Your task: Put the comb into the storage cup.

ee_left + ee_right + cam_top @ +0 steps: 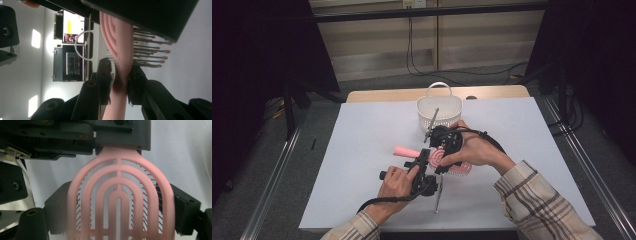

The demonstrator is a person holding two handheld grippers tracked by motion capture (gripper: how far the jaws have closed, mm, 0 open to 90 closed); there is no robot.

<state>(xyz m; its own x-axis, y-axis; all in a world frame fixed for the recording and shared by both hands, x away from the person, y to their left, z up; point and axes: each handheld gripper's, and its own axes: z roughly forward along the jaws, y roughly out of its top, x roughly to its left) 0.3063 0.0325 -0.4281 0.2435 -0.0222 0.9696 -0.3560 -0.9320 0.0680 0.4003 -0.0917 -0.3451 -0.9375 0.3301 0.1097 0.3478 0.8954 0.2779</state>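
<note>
A pink vented hairbrush (439, 155) is held just above the white table sheet (362, 130), its handle end (404, 151) pointing left and its bristles (459, 170) facing the table. My left gripper (425, 157) is shut on the narrow neck of the brush (120, 50); in the left gripper view both pads (106, 72) press it from either side. My right gripper (443, 159) is shut across the wide brush head (120, 195), one pad (183, 208) on each edge. The left gripper's body (122, 140) sits just beyond the head's top.
A white slatted basket (439, 111) with a loop handle stands at the back middle of the table, just beyond the right hand. A thin metal rod (438, 195) sticks out from the left gripper toward the front edge. Dark floor and rails flank the table.
</note>
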